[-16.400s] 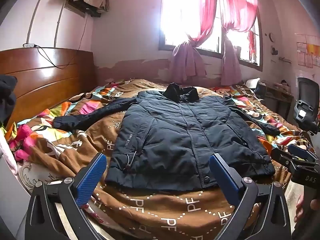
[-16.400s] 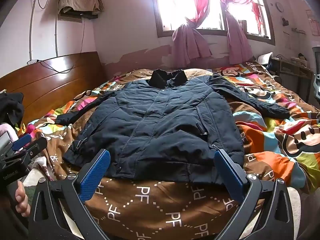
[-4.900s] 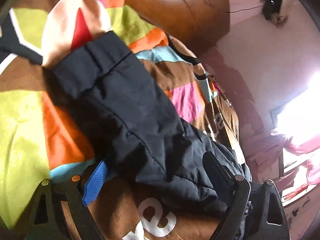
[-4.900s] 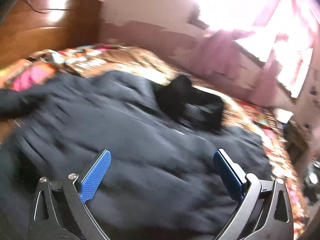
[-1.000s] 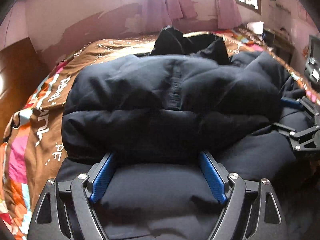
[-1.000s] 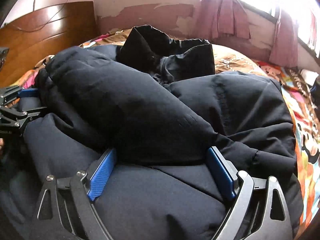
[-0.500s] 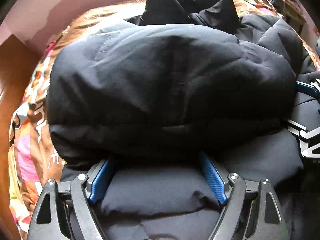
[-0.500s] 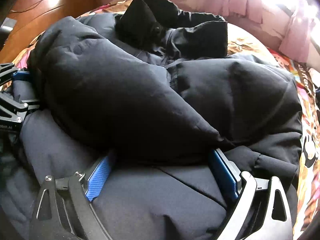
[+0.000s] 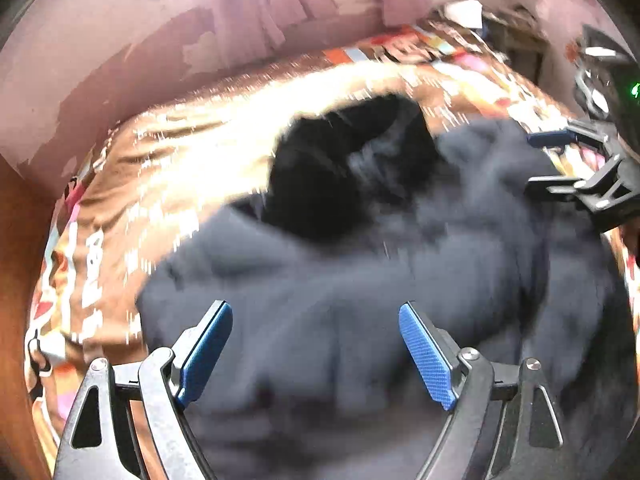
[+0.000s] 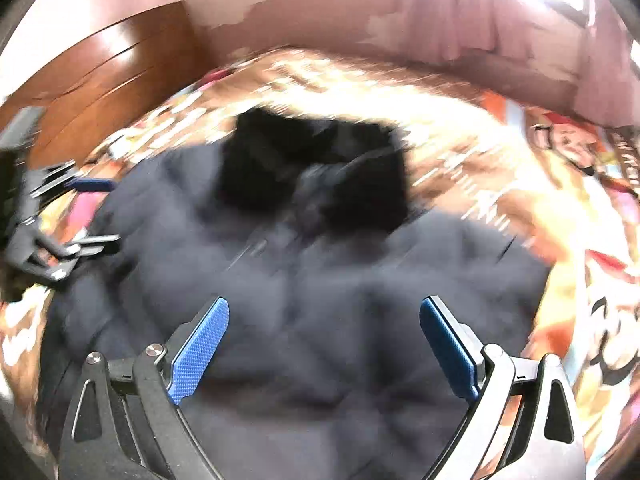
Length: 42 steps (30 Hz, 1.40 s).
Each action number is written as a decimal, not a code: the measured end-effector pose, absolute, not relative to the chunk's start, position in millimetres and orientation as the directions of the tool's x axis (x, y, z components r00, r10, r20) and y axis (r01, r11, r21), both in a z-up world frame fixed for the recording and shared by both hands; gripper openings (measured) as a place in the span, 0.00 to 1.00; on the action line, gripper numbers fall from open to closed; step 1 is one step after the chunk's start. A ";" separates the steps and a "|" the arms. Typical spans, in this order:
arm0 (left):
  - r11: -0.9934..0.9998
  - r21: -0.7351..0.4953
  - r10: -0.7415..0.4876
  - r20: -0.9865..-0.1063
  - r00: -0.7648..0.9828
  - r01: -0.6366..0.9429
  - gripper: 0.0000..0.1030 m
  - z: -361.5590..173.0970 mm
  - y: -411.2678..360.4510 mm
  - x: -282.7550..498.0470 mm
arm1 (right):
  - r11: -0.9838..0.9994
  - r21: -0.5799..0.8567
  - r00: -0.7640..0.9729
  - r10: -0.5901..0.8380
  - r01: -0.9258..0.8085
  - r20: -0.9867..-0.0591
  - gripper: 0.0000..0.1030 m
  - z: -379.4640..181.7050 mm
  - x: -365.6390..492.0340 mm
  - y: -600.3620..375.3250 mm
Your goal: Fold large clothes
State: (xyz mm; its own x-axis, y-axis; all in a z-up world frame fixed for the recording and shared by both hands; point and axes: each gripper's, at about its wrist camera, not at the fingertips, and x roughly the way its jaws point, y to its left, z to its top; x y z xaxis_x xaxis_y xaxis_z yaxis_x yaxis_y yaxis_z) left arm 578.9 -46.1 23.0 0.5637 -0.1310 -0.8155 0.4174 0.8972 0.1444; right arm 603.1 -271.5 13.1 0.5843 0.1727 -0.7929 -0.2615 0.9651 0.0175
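The jacket lies bunched in a folded heap on the bed, filling the centre and lower part of both views; its black collar sits at the top of the heap, just above frame centre. Both views are motion-blurred, so seams and fold edges cannot be made out. In the left wrist view, the left hand-held gripper occupies the lower centre with its jaws spread wide; the blue pads stand clear of the fabric and nothing is gripped between them. In the right wrist view, the right hand-held gripper occupies the lower centre, likewise wide open and empty above the jacket. Each unit also appears at the edge of the other's view, beside the heap. A patterned quilt covers the bed around the jacket. A wooden headboard stands at upper left of the right wrist view, and pink curtains hang along the top of the left wrist view.
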 end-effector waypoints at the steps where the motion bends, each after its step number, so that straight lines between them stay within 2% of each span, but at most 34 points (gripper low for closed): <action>1: 0.896 0.130 -0.148 -0.815 0.560 0.425 0.81 26.1 -51.0 596.5 | 0.975 0.017 0.587 0.148 -0.222 -0.796 0.91 15.2 626.6 -277.1; 3: 0.886 0.136 -0.159 -0.809 0.565 0.444 0.77 31.4 -63.5 632.5 | 0.978 0.041 0.579 0.153 -0.202 -0.801 0.87 16.5 661.6 -280.5; 5: 0.879 0.150 -0.158 -0.803 0.574 0.452 0.72 35.7 -76.2 668.9 | 0.979 0.055 0.573 0.160 -0.197 -0.803 0.70 17.1 703.1 -282.4; 6: 0.880 0.140 -0.165 -0.807 0.568 0.454 0.66 36.1 -79.7 681.2 | 0.978 0.059 0.569 0.164 -0.199 -0.806 0.59 16.5 714.7 -281.6; 10: 0.884 0.108 -0.166 -0.837 0.522 0.455 0.51 23.7 -92.8 729.3 | 0.957 0.176 0.479 0.269 -0.229 -0.836 0.51 2.9 772.0 -272.1; 11: 0.876 0.097 -0.170 -0.854 0.491 0.472 0.41 17.2 -97.8 740.3 | 0.952 0.195 0.449 0.285 -0.236 -0.847 0.51 -2.2 780.5 -267.6; 12: 0.872 0.098 -0.161 -0.867 0.471 0.480 0.26 11.6 -101.8 748.4 | 0.949 0.202 0.421 0.291 -0.244 -0.859 0.50 -8.1 786.7 -262.2; 14: 0.873 0.094 -0.135 -0.896 0.423 0.479 0.11 -0.7 -106.9 767.6 | 0.950 0.192 0.388 0.278 -0.248 -0.879 0.43 -20.1 797.4 -253.4; 17: 0.907 0.026 -0.173 -0.886 0.429 0.420 0.07 5.5 -95.5 783.8 | 0.960 0.180 0.387 0.254 -0.216 -0.887 0.11 -28.0 804.1 -247.8; 18: 0.921 -0.016 -0.204 -0.872 0.445 0.390 0.05 11.8 -87.5 787.4 | 0.962 0.178 0.406 0.251 -0.209 -0.879 0.08 -27.6 801.7 -247.0; 21: 0.923 -0.135 -0.305 -0.828 0.470 0.362 0.02 25.1 -63.2 787.6 | 0.957 0.184 0.443 0.269 -0.225 -0.855 0.06 -18.4 788.4 -249.0; 23: 0.890 -0.192 -0.387 -0.796 0.465 0.413 0.02 28.2 -51.6 778.0 | 0.935 0.267 0.451 0.347 -0.233 -0.822 0.06 -6.6 773.1 -260.8; 26: 0.854 -0.208 -0.431 -0.797 0.424 0.478 0.02 26.7 -43.3 762.1 | 0.904 0.312 0.443 0.417 -0.293 -0.793 0.05 10.9 739.6 -268.2; 34: 0.804 -0.283 -0.472 -0.839 0.271 0.523 0.02 25.7 -36.0 709.1 | 0.871 0.331 0.359 0.458 -0.362 -0.813 0.04 12.0 671.2 -283.3; 42: 0.802 -0.298 -0.387 -0.920 0.070 0.518 0.02 -45.2 -63.4 696.1 | 0.886 0.331 0.232 0.413 -0.323 -0.880 0.04 -52.1 670.5 -275.4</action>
State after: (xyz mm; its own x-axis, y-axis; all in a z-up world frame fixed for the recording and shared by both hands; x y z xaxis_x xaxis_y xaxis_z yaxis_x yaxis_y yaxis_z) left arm 696.1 -63.4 -45.2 0.0695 -0.3867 -0.9196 0.5185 0.8015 -0.2979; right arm 670.5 -275.4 -52.1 0.2325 0.4135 -0.8803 -0.3235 0.8865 0.3309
